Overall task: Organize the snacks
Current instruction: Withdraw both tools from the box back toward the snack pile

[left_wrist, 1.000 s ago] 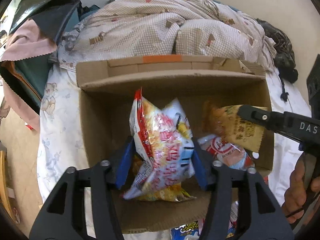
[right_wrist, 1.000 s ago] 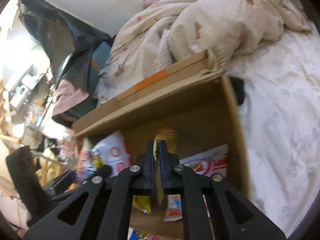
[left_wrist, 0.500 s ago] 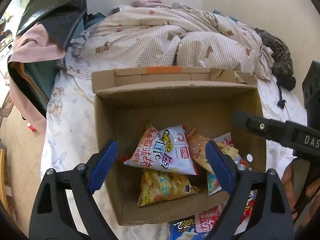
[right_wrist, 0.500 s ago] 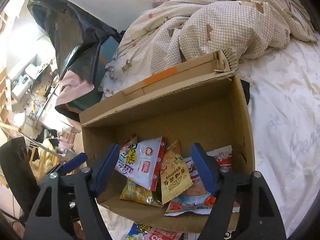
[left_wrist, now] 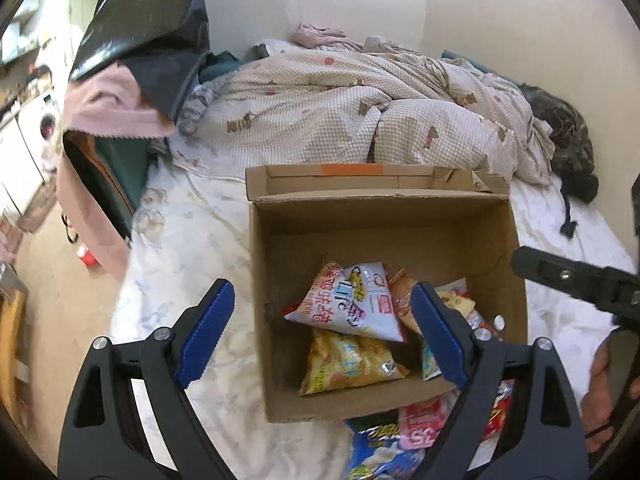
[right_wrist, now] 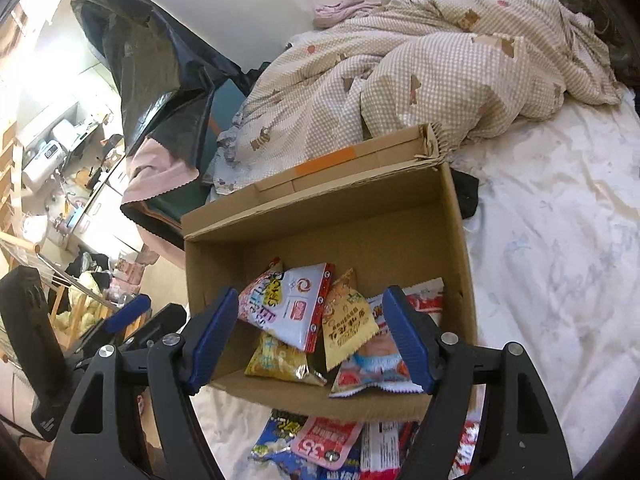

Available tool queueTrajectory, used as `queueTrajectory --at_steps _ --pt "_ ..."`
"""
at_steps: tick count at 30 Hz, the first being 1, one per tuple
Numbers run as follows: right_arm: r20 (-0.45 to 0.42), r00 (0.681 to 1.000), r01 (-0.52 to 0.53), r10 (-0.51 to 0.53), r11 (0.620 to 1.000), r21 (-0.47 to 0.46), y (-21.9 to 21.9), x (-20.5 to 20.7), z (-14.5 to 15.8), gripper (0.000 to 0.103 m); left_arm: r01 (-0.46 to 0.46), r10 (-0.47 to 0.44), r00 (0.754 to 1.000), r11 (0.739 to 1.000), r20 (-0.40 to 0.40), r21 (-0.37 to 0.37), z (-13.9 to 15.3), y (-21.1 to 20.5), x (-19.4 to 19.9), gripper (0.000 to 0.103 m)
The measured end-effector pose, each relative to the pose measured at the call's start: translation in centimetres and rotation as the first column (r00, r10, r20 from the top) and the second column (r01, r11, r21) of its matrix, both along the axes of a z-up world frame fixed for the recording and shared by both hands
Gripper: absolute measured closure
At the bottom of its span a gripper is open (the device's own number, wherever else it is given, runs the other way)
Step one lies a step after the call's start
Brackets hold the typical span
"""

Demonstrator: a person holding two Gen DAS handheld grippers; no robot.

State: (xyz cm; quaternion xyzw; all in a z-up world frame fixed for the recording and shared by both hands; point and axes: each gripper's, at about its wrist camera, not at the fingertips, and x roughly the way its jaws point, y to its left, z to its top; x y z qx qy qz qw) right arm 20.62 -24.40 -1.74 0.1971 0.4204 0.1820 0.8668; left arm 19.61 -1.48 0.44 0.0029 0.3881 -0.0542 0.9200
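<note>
An open cardboard box [left_wrist: 260, 280] [right_wrist: 456, 260] stands on the bed. Inside lie a white and red snack bag [left_wrist: 352, 304] [right_wrist: 288, 308], a yellow bag [left_wrist: 348, 360] [right_wrist: 280, 360] under it, and a gold-brown packet [right_wrist: 346, 320]. More packets lie to their right. My left gripper [left_wrist: 320, 286] hangs open above the box's near left corner and holds nothing. My right gripper [right_wrist: 310, 291] is above the near edge, its jaws opening with nothing between them. Several loose snack packets [left_wrist: 400, 440] [right_wrist: 328, 444] lie on the sheet in front of the box.
A rumpled checked duvet [left_wrist: 360, 108] is piled behind the box. A black plastic bag [left_wrist: 148, 20] over pink cloth stands at the left, beside the bed. Dark clothing [left_wrist: 568, 136] lies at the far right. White sheet [right_wrist: 560, 260] stretches to the right of the box.
The left gripper let go of the white and red bag and the right gripper of the gold-brown packet. Both packets now lie in the box. Both grippers opened and drew back and up.
</note>
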Motion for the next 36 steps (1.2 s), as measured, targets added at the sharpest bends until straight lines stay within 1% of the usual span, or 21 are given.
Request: queueTrajectory --at_steps 2,4,5,8,10,11,14,18,21,24,29,31,36 --pt "0.032 0.999 -0.001 0.002 1.0 -0.031 0.1 -1.2 0.7 0.018 0.007 -0.007 1.0 1.0 0.001 -0.004 0.3 0.2 -0.7 0.015" --pt "0.049 0.999 0.003 -0.001 0.999 -0.049 0.1 -2.1 0.9 0.011 -0.008 0.008 1.0 1.0 -0.016 -0.029 0.4 0.8 -1.3 0.008" --pt "0.049 0.999 0.004 -0.002 0.999 -0.053 0.1 -2.6 0.9 0.01 -0.024 0.023 1.0 0.999 -0.016 -0.04 0.5 1.1 -1.7 0.005" --pt "0.037 0.999 0.005 -0.003 0.998 -0.058 0.1 -3.8 0.8 0.01 -0.074 0.074 0.997 0.994 0.004 -0.075 1.2 2.4 -3.3 0.005" --pt "0.033 0.999 0.01 -0.008 0.998 -0.064 0.0 -4.7 0.7 0.01 -0.094 0.095 0.995 0.992 0.012 -0.079 1.4 3.0 -4.0 0.005" --pt "0.031 0.999 0.014 -0.012 0.998 -0.065 0.0 -5.2 0.7 0.01 -0.11 0.112 0.993 0.991 0.023 -0.07 1.6 3.4 -4.7 0.005" --pt "0.021 1.0 0.023 -0.022 0.998 -0.064 -0.3 -6.4 0.5 0.01 -0.119 0.121 0.992 0.992 0.042 -0.049 1.7 3.8 -6.1 0.005" --pt "0.013 1.0 0.025 -0.024 0.997 -0.076 -0.5 -7.6 0.3 0.01 -0.113 0.116 0.992 0.992 0.046 -0.055 1.7 4.1 -7.6 0.005" --pt "0.001 1.0 0.028 -0.028 0.997 -0.075 -0.7 -8.4 0.1 0.01 -0.1 0.101 0.995 0.993 0.02 -0.062 1.5 4.1 -8.4 0.005" --pt "-0.015 0.999 0.029 -0.03 0.998 -0.062 -0.8 -9.4 -0.1 0.01 -0.103 0.103 0.995 0.993 -0.002 -0.05 1.0 3.7 -9.4 0.005" --pt "-0.047 0.999 0.024 -0.027 0.997 -0.077 -0.6 -11.2 -0.7 0.01 -0.073 0.068 0.995 0.994 -0.07 -0.08 -0.1 3.1 -10.7 0.005" --pt "-0.061 0.998 0.01 -0.015 0.997 -0.082 -0.3 -11.9 -1.1 0.01 -0.07 0.064 0.994 0.995 -0.083 -0.072 -0.5 2.8 -11.1 0.005" --pt "-0.076 0.997 0.016 -0.023 0.996 -0.087 -0.1 -13.4 -1.6 0.01 -0.073 0.064 0.99 0.995 -0.122 -0.069 -1.5 2.4 -11.8 0.005"
